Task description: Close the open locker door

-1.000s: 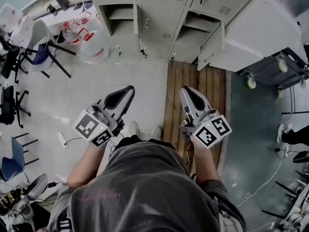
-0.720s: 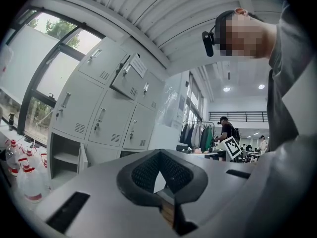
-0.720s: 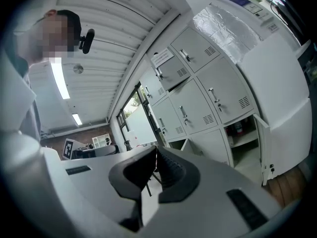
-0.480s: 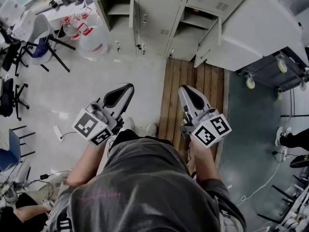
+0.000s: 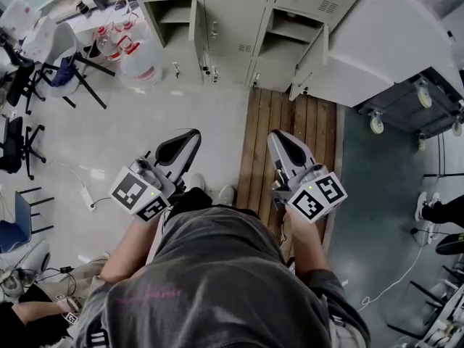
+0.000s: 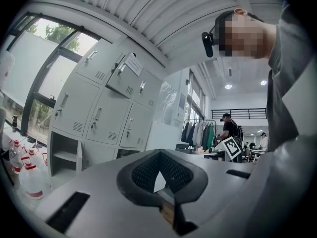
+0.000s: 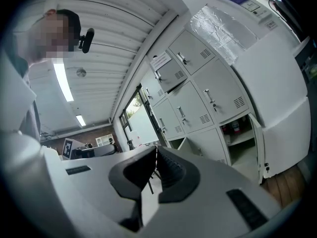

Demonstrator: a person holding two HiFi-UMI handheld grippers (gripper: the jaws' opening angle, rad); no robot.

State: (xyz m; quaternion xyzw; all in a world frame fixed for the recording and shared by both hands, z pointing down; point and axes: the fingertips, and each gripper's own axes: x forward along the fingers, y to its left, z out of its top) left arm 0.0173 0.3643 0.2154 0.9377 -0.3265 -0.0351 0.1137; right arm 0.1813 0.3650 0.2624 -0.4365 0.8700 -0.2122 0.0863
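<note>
Over the last second the pale grey metal lockers (image 5: 235,13) had slid slightly toward the frame's top while both tools kept their places, so closing had not begun. The left tool (image 5: 187,140) and right tool (image 5: 279,142) were pinched together on nothing. The open grey locker door (image 5: 313,55) stood upper right of centre, well apart from the right tool.

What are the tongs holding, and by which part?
Nothing. The left tongs and right tongs are both shut on nothing, tips together, and neither touches the lockers.
</note>
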